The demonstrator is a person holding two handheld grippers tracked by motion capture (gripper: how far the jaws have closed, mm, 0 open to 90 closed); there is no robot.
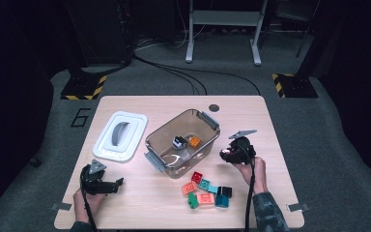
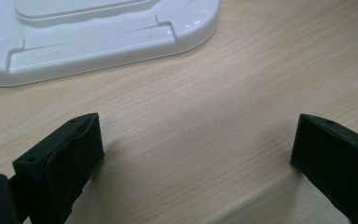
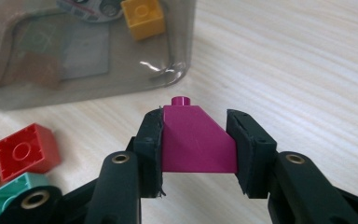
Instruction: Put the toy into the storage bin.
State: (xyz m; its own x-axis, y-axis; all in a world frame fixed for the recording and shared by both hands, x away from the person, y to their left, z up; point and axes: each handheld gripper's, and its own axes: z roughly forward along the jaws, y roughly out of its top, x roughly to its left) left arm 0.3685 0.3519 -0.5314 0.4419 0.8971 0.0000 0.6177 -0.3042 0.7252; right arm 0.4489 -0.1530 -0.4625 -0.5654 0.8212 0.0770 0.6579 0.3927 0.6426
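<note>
Clamped between the jaws of the right gripper (image 3: 194, 140), a magenta sloped brick (image 3: 196, 140) hangs above the table (image 1: 270, 145) near its right edge, just beside the clear bin (image 1: 182, 142), while the left gripper (image 2: 193, 154) rests with jaws spread and bare near the front-left corner, below the white lid (image 1: 121, 135).

— What have you got on the table?
— I count seven loose bricks (image 1: 206, 191), two more in the one clear bin (image 1: 155, 140), one white lid (image 1: 120, 135) — and one magenta brick (image 3: 193, 140) held.
</note>
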